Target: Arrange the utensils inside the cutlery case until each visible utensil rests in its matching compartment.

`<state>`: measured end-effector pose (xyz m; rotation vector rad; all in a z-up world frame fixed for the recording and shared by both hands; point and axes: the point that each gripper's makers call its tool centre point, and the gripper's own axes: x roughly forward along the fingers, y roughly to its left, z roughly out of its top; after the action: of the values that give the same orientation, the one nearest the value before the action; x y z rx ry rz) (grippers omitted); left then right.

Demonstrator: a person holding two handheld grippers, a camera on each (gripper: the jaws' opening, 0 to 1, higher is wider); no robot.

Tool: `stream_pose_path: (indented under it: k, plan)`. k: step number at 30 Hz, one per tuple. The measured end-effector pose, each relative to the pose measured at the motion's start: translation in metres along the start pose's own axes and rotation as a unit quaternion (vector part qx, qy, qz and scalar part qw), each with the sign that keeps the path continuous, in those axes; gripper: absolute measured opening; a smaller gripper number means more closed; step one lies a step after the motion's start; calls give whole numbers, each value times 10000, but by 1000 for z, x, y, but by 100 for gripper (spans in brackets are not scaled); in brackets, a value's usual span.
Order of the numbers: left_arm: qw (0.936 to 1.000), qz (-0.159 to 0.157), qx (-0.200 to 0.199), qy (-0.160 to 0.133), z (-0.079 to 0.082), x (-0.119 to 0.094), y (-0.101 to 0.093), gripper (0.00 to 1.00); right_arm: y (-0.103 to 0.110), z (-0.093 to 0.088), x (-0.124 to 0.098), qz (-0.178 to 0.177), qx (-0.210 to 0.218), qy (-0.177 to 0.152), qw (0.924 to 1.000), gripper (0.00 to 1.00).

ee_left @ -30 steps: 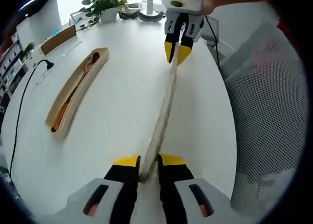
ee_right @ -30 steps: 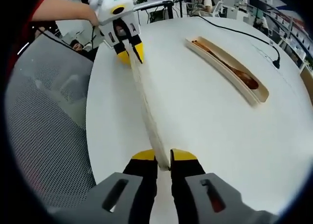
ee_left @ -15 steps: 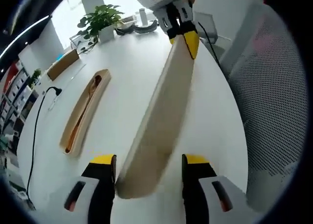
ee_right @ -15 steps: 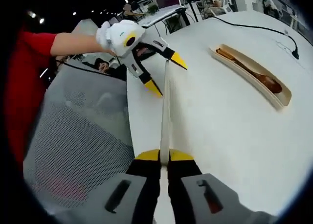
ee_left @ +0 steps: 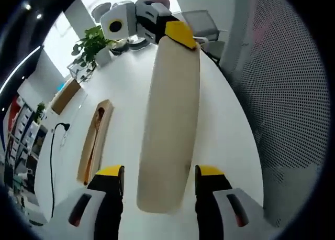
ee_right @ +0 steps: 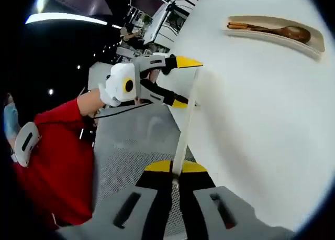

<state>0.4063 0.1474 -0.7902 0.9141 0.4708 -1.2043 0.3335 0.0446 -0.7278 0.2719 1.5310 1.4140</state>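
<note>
Cutlery case lid [ee_left: 170, 130]: a long pale wooden board, held above the white table [ee_left: 125, 98]; it runs from the bottom centre to the upper centre of the left gripper view, and is seen edge-on as a thin strip [ee_right: 184, 127] in the right gripper view.
Right gripper [ee_right: 175, 168]: jaws are pressed together on one end of the lid at the bottom centre of the right gripper view; it is also seen at the top of the left gripper view [ee_left: 175, 33], clamped on the far end.
Left gripper [ee_left: 159, 172]: jaws are spread wide at the bottom of the left gripper view, the near end of the lid lying between them with a gap on each side; in the right gripper view [ee_right: 183, 83] it is seen at centre left, jaws apart around the strip's far end.
Cutlery case tray [ee_left: 94, 140]: lies flat on the table at middle left of the left gripper view, well apart from the lid; upper right of the right gripper view [ee_right: 272, 33].
Wooden spoon [ee_right: 277, 31]: lies inside the tray.
Mesh chair [ee_left: 282, 104]: right side of the left gripper view.
Potted plant [ee_left: 91, 43]: upper left, at the table's far edge.
Red sleeve [ee_right: 63, 145]: left of the right gripper view.
</note>
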Motion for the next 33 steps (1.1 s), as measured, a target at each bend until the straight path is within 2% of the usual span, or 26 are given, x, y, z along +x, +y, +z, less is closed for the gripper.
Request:
stream_pose_path:
  k: [3, 7, 9, 12, 13, 14, 15, 17, 19, 20, 23, 25, 27, 28, 29, 31, 33]
  plan:
    - [9999, -94, 36, 3, 4, 3, -6, 55, 5, 3, -1, 133, 159, -50, 9998, 0]
    - [9997, -163, 148, 81, 5, 8, -13, 44, 4, 2, -1, 164, 225, -39, 9996, 0]
    - [9998, -161, 96, 91, 5, 9, -12, 43, 0, 2, -2, 160, 369, -72, 9992, 0]
    - [9997, -214, 1, 152, 3, 9, -11, 42, -9, 6, -6, -36, 537, -363, 9979, 1]
    - [9992, -326, -149, 163, 2, 9, -14, 42, -10, 8, -7, -74, 539, -453, 9975, 1]
    - [9985, -369, -340, 240, -1, 8, -14, 42, -21, 15, -11, -353, 555, -756, 9950, 1]
    - [9988, -294, -322, 230, -2, 7, -10, 41, -30, 20, -16, -571, 580, -973, 9919, 2]
    - [9959, -445, -763, 173, -3, 5, -11, 41, -39, 27, -23, -836, 261, -1343, 9871, 6]
    - [9961, -424, -763, 158, -4, 3, -7, 41, -40, 30, -25, -793, 399, -1535, 9842, 7]
    - [9948, -463, -893, 187, -5, 3, -8, 41, -45, 34, -27, -897, 515, -1740, 9793, 7]
    - [9933, -492, -1020, 214, -7, 2, -6, 41, -45, 42, -29, -902, 579, -2146, 9708, 7]
    - [9908, -568, -1204, 227, -7, 0, -6, 40, -46, 43, -30, -929, 611, -2232, 9684, 8]
    - [9890, -625, -1312, 260, -6, -3, -5, 40, -52, 48, -31, -1106, 755, -2439, 9605, 9]
    - [9894, -617, -1282, 279, -7, -3, -3, 40, -50, 47, -31, -1083, 756, -2413, 9614, 9]
    - [9902, -571, -1230, 329, -8, -4, 1, 40, -54, 50, -31, -1201, 940, -2529, 9554, 10]
    - [9894, -582, -1273, 375, -7, -6, 5, 40, -57, 55, -35, -1407, 792, -2628, 9513, 11]
    - [9880, -603, -1388, 311, -4, -7, 11, 40, -58, 61, -40, -1551, 866, -2800, 9434, 12]
